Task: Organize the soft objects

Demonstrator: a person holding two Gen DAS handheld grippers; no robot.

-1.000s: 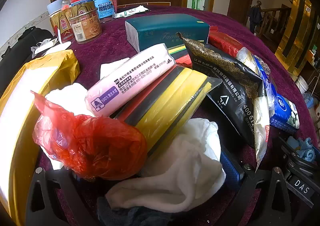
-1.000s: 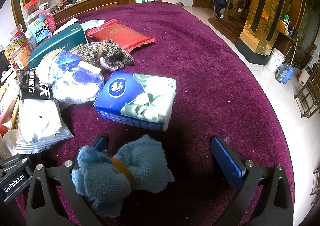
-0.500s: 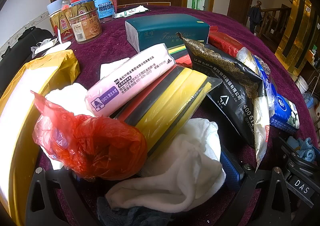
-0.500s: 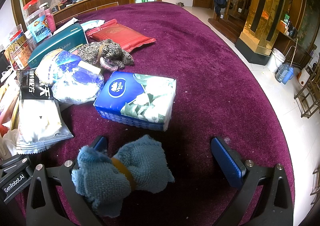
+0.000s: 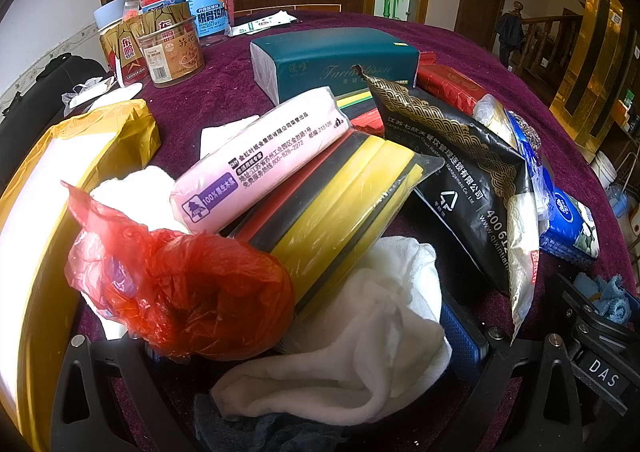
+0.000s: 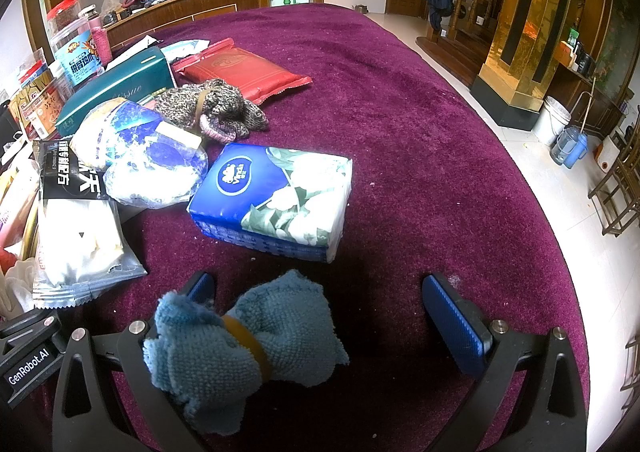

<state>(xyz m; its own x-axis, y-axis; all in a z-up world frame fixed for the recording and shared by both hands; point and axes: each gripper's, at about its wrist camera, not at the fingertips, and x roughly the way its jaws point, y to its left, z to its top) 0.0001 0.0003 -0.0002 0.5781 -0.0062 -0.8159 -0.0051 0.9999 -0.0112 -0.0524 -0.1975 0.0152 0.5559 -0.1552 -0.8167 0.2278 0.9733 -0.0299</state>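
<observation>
I see my right gripper (image 6: pixel 324 316) low over the purple tablecloth (image 6: pixel 420 140), pointing forward along it, jaws wide apart. The blue towel bundle (image 6: pixel 244 344) with its yellow band lies between them, pressed against the left finger and well clear of the right blue pad (image 6: pixel 456 328). Just beyond the towel sits the blue tissue pack (image 6: pixel 276 200); past that, the knitted bundle (image 6: pixel 212 108).

My left gripper (image 5: pixel 316 336) sits level, nosed into the pile. A white cloth (image 5: pixel 360 340) and a red plastic bag (image 5: pixel 180 292) fill the space between the fingers; its jaws look spread, but I cannot tell whether they grip anything. Behind the cloth lean the yellow-and-black pack (image 5: pixel 344 200) and the pink tissue pack (image 5: pixel 264 160)
</observation>
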